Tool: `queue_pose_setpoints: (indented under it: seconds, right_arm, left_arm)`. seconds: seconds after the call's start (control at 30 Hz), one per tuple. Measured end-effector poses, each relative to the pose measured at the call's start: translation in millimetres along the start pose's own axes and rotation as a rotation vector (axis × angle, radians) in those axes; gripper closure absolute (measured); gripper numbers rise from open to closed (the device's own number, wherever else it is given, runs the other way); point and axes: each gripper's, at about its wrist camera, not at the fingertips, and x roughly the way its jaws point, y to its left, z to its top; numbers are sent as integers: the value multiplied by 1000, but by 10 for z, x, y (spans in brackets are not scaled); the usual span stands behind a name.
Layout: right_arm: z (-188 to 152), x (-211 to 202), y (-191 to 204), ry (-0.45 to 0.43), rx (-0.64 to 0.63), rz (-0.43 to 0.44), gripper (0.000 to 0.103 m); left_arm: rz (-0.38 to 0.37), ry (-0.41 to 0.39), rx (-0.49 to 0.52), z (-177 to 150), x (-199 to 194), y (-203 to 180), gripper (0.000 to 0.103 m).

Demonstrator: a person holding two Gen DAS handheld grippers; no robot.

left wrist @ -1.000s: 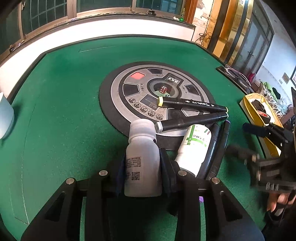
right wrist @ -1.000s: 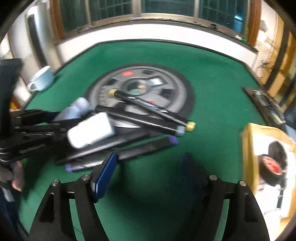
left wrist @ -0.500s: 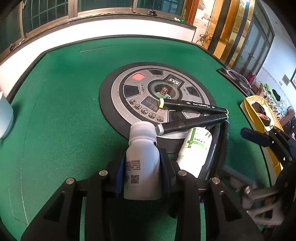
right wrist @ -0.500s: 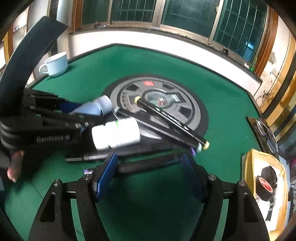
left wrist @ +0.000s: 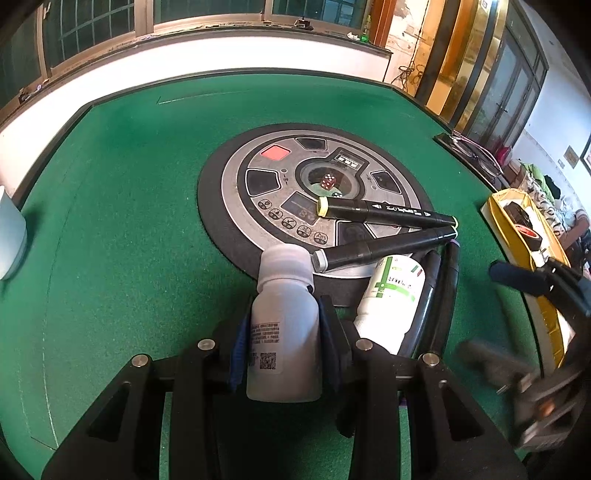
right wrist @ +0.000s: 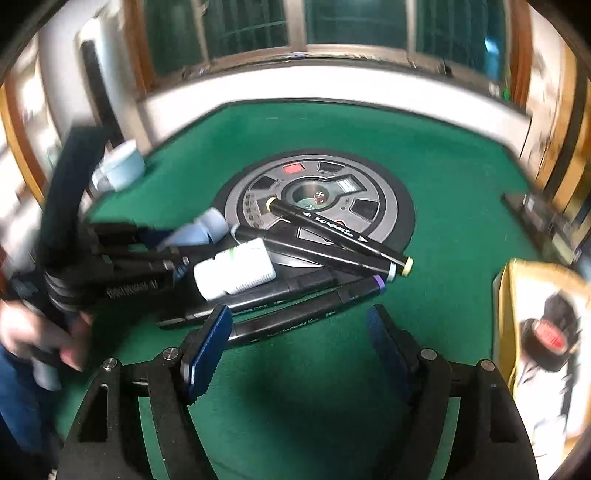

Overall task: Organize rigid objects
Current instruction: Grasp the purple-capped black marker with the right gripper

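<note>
Right tongs (left wrist: 524, 321) blurred; mug (left wrist: 11, 236) cut by edge.

Green felt table (left wrist: 122, 229), round control panel (left wrist: 291, 199) at centre, black markers (left wrist: 384, 212), white bottles (left wrist: 391, 295), yellow tray (left wrist: 517, 229) at edge

A green felt counter (left wrist: 122, 206) with a dark raised rim fills the room's middle, a round grey control panel (left wrist: 314, 195) set into its centre. Behind it runs a white wall (left wrist: 221, 55) under wood-framed windows (right wrist: 354, 26) with dark panes. Golden-brown doors (left wrist: 476, 74) stand at the right, catching daylight.
</note>
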Motion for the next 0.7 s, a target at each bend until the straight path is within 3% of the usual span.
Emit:
queue_pose_setpoints:
  seconds: [0.13, 0.2, 0.33, 0.4, 0.53, 0.6, 0.7]
  right_arm:
    - [4, 88, 212, 20, -40, -28, 32]
    - [2, 148, 327, 40, -86, -101, 32]
    - [-19, 153, 389, 35, -122, -164, 31]
    - [-14, 192, 387, 29, -143, -194, 25]
    - [5, 214, 427, 24, -171, -226, 23]
    - [-12, 225, 527, 5, -242, -297, 15]
    - [-105, 267, 607, 42, -354, -425, 15]
  left_arm:
    - [0, 1, 0, 4, 4, -2, 71]
    - [-1, 1, 0, 4, 3, -1, 71]
    - [-4, 1, -6, 6, 2, 11, 71]
    - [-3, 1, -8, 6, 3, 8, 71]
    - [6, 0, -1, 7, 8, -13, 71]
    - [3, -1, -4, 5, 8, -9, 71]
    - [-2, -1, -4, 4, 7, -1, 71]
